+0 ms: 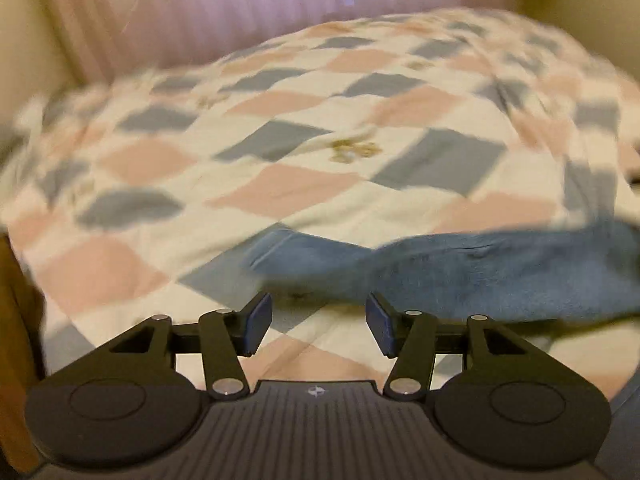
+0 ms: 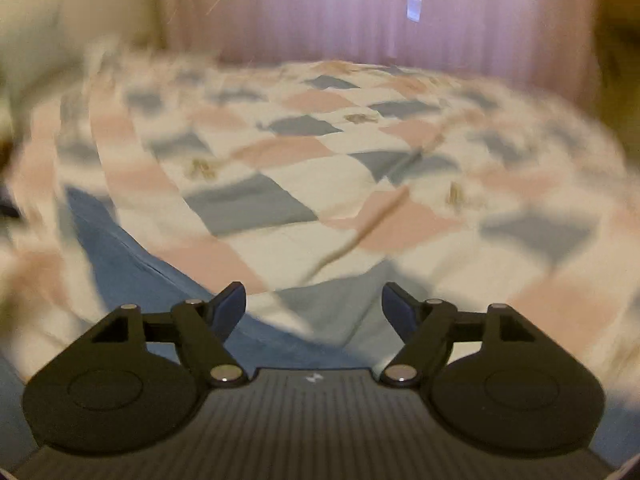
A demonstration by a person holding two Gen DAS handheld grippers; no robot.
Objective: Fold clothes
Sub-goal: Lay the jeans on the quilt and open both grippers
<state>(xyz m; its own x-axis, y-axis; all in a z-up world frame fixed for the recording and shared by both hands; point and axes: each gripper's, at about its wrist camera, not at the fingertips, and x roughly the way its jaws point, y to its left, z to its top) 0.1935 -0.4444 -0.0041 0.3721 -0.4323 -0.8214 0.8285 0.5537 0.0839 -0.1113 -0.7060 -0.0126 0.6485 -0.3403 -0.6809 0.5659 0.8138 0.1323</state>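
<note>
A blue garment [image 1: 460, 276] lies on the checked bedspread [image 1: 288, 148], stretching from the middle to the right edge of the left wrist view. My left gripper [image 1: 319, 322] hovers open just short of its near edge, nothing between the fingers. In the right wrist view the same blue garment [image 2: 132, 272] runs down the left side and passes under the gripper. My right gripper [image 2: 314, 314] is open above the blue cloth's edge and the bedspread [image 2: 320, 168], holding nothing. Both views are blurred by motion.
A pink pleated curtain [image 1: 240, 12] hangs behind the bed. Cream walls [image 1: 32, 40] flank it on both sides. A brown wooden edge [image 1: 12, 320] shows at the bed's left side.
</note>
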